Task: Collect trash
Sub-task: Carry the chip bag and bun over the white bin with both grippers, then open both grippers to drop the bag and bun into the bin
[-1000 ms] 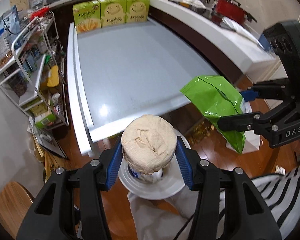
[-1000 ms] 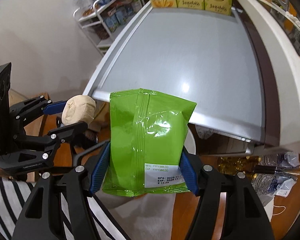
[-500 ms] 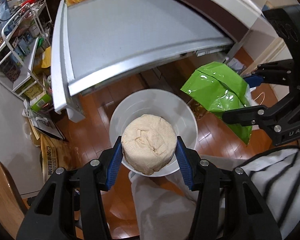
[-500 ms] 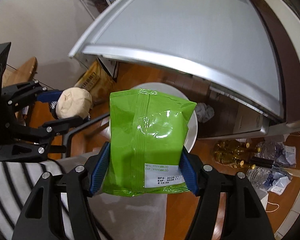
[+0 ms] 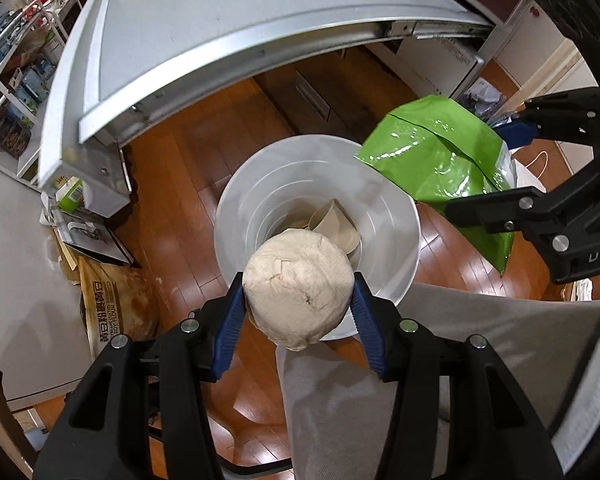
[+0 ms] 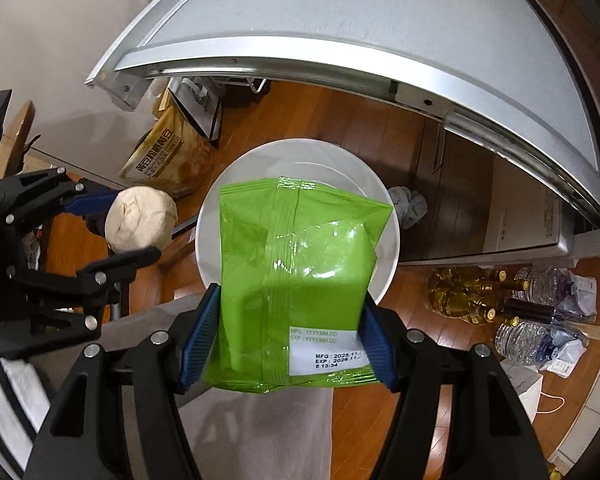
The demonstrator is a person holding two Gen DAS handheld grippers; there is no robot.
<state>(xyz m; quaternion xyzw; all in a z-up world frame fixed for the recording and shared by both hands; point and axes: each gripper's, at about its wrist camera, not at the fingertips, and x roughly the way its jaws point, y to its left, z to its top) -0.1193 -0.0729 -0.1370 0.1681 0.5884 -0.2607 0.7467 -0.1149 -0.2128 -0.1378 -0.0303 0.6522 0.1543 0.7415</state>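
Both claws loaded, poised above the white bin [image 5: 236, 216].
Your left gripper [image 5: 298, 312] clamps the crumpled paper ball [image 5: 298, 288], lower centre; your right gripper [image 6: 288, 336] clamps the green snack bag [image 6: 296, 264]. The bin holds a paper cup [image 5: 334, 226].

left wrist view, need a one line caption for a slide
Left gripper holding a crumpled paper ball above the white bin, green snack bag alongside.

The left claw [image 5: 298, 312] and right claw [image 6: 290, 334] are black plastic frames with ribbed blue pads [image 5: 230, 330] and silver screws [image 5: 407, 325]. The person wears grey trousers [image 5: 360, 400] and a black-and-white striped top [image 6: 16, 392].
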